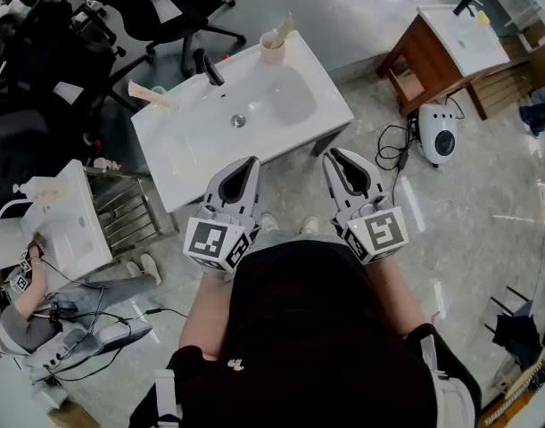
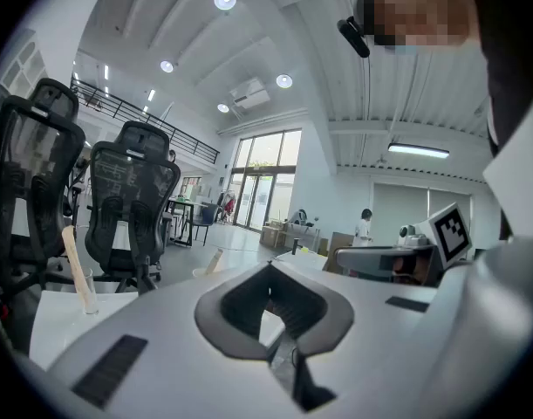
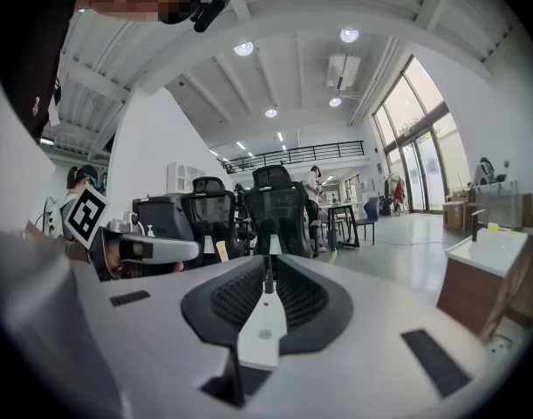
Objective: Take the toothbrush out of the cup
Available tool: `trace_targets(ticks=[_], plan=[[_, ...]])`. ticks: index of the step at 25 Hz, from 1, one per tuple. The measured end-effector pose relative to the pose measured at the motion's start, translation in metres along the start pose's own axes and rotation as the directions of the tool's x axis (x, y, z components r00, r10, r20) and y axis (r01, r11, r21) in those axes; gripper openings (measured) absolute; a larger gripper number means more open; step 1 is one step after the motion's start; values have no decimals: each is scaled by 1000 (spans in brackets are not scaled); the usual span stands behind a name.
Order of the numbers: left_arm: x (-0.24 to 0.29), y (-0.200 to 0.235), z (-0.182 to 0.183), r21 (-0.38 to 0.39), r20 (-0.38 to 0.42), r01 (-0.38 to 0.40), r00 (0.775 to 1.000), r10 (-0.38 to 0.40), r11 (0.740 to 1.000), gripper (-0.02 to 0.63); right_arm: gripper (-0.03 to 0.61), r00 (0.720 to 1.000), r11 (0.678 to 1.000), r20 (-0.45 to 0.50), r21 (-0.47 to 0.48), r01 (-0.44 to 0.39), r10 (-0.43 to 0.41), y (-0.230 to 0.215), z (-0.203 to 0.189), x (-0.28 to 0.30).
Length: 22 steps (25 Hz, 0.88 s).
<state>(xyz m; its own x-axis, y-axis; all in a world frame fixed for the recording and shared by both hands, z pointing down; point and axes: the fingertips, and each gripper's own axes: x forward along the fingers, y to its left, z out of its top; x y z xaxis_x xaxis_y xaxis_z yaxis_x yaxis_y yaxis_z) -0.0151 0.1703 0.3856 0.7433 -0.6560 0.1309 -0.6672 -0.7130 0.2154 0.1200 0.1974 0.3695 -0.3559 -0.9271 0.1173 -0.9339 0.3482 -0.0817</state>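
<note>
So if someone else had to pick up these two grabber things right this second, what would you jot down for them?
Left gripper: shut, empty, near the front edge of the white sink.
Right gripper: shut, empty, beside it.
Things: a beige cup stands at the sink's back edge with a toothbrush in it. A clear glass at the sink's left corner holds a second brush-like stick.
Done: nothing yet; neither gripper touches a cup.
Left: open a gripper, reach across the sink, grip the toothbrush handle and lift it out.
</note>
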Motion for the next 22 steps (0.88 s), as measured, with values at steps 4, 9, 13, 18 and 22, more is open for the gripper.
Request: trace_targets(ticks=[4, 9, 13, 18, 22], plan=[[-6, 17, -1, -11, -9, 3, 1000, -3, 1000, 23, 60, 1000, 1000, -3, -5, 5, -5, 8, 1, 10], [-13, 36, -4, -14, -19, 4, 1000, -5, 1000, 23, 60, 1000, 999, -11, 20, 27, -27, 14, -1, 24], [-17, 56, -2, -24, -17, 15, 1000, -16, 1000, 23, 60, 998, 996, -15, 61, 69, -68, 13, -3, 35], [-23, 79, -2, -33, -23, 38, 999, -38, 999, 23, 60, 992, 990, -20, 55, 127, -126, 10, -5, 47], [-23, 94, 0, -31, -23, 34, 999, -35, 999, 23, 60, 988, 986, -21, 61, 157, -156, 3, -7, 61]])
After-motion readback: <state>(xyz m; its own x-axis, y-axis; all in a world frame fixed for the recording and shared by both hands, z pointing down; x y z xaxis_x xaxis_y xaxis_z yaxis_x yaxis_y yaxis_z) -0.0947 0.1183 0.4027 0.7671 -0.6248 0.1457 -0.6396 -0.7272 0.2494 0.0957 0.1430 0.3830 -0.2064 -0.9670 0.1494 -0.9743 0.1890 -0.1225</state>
